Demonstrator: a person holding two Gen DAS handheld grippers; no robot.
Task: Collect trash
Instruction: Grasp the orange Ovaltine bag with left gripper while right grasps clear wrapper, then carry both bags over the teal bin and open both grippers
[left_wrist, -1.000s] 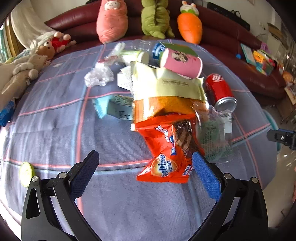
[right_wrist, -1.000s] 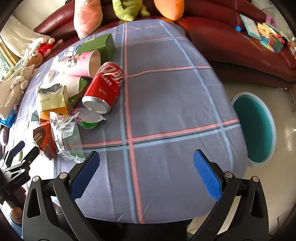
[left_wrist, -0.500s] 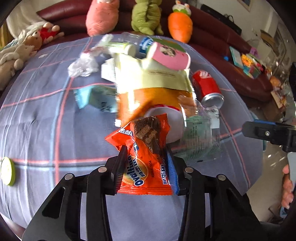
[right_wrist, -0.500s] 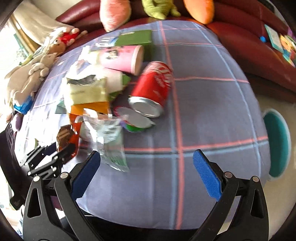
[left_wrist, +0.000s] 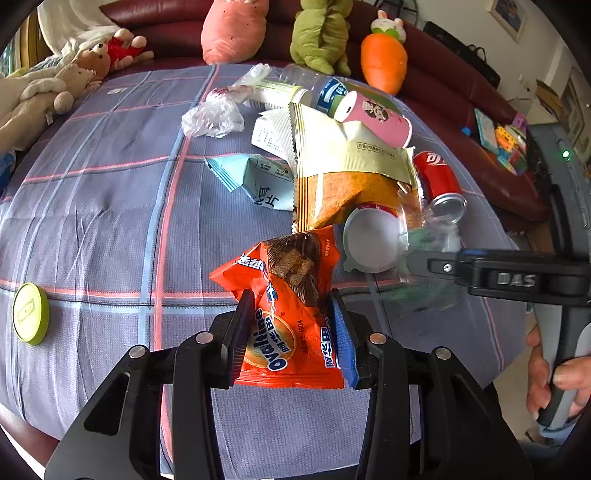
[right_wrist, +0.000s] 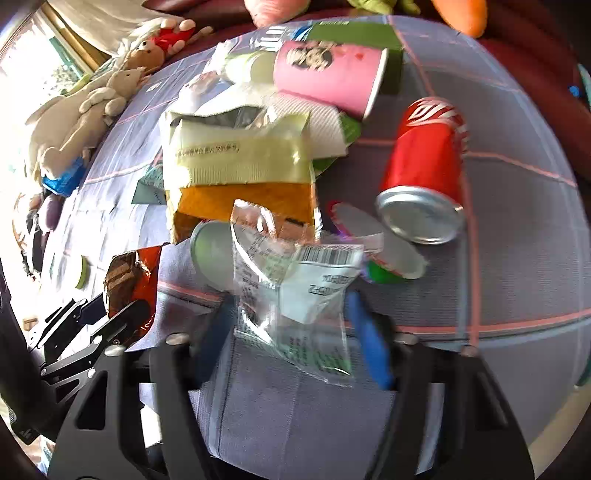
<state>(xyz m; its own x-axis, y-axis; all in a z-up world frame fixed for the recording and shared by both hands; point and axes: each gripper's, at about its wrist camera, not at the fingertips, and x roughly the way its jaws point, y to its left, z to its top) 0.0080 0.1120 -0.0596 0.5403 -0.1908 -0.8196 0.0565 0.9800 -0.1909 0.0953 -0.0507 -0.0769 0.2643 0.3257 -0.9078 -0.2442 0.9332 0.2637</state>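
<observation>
My left gripper (left_wrist: 293, 332) is shut on an orange Ovaltine wrapper (left_wrist: 291, 306) at the near edge of a trash pile on the checked table (left_wrist: 110, 221). The wrapper also shows in the right wrist view (right_wrist: 129, 280). My right gripper (right_wrist: 291, 336) has its jaws close around a clear plastic wrapper with a barcode (right_wrist: 295, 291); the view is blurred, so I cannot tell whether they grip it. In the left wrist view the right gripper (left_wrist: 436, 266) comes in from the right over that wrapper.
The pile holds a red can (right_wrist: 424, 173), a pink cup (right_wrist: 328, 74), a yellow-orange bag (right_wrist: 240, 173), a white lid (left_wrist: 373, 240), a blue carton (left_wrist: 258, 181) and a plastic bag (left_wrist: 214, 118). A green lid (left_wrist: 29, 314) lies left. Plush toys (left_wrist: 236, 29) line the sofa.
My left gripper closed on the orange wrapper and lifted it slightly. My right gripper swung left over the pile and its jaws narrowed around the clear wrapper.
</observation>
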